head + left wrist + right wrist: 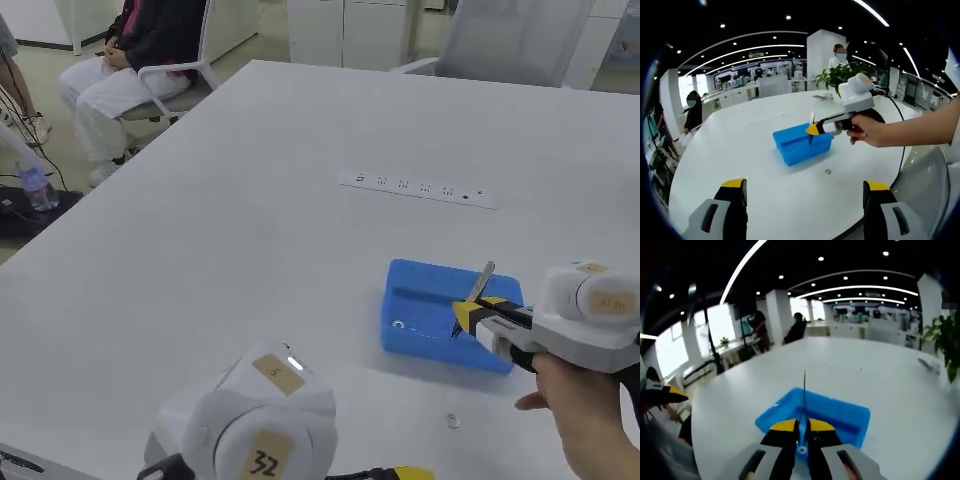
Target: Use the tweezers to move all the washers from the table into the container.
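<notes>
Clenches the right gripper (465,318) shut on slim silver metal tweezers (484,278), jaws pressed against the shaft. Holds the tool over the shallow blue rectangular plastic container (440,345), long axis steeply tilted, upper end rising past the jaws and lower end dipping toward the inside. Cannot tell whether the tips carry anything. Shows, in the head view, one small silver ring-shaped washer (398,325) already lying inside, close to the left wall. Leaves a second small metal washer (453,421) flat on the white desk (250,230), near the container's near wall but apart from it, on the person's side. Puts that loose piece below and behind the tweezers, so probably calls for drawing the right gripper back over the near wall, then lowering the tips beside the ring. Hangs the left gripper (804,186) released, jaws spread wide and empty, low over the desk and facing the loose washer with the container beyond it. Sits near that ring as well, yet has no tool, so likely a job for the right side. Farther out, finds a long white strip (415,188) with dark markings, well apart.
</notes>
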The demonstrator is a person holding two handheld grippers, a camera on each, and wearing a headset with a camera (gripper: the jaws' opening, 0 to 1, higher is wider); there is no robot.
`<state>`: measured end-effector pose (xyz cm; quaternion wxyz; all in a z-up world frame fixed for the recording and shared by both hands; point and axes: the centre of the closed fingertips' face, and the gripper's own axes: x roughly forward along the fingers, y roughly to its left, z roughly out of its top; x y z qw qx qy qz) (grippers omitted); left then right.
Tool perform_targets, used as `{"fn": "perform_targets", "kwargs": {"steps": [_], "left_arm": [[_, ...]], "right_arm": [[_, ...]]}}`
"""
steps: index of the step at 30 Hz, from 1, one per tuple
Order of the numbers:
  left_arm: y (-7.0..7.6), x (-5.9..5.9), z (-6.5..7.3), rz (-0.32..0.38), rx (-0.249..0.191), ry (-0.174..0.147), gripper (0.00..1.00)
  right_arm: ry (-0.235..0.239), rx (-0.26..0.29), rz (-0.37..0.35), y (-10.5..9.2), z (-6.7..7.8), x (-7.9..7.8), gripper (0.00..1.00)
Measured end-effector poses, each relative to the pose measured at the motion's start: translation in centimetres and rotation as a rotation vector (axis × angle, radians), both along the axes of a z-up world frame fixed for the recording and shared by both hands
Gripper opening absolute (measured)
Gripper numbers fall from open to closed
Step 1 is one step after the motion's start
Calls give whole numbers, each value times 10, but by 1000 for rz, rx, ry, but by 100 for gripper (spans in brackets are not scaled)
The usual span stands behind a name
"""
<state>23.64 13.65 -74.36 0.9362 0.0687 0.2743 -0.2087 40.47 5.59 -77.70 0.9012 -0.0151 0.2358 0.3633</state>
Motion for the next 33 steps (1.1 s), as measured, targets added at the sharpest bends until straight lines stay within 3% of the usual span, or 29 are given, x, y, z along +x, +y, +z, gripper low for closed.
{"fn": "perform_targets", "kwargs": {"steps": [5,11,19,21,33], "left_arm": [[-4,-3,-1,-8,3,4,99],[-9,-6,-1,-16,2,-1,99],[-10,-10,-2,-25,7,4,99],[-10,-11,-4,-25,9,9,99],[-10,-11,-5,-30,19,17,99]], "right_arm": [[-14,46,2,-5,19,-18,4],[-12,59,27,-10,21,-43,4],[36,68,77,-9,2,-72,4],[47,48,97,-9,-6,-77,3],[91,14,96,-15,-34,-79,4]]}}
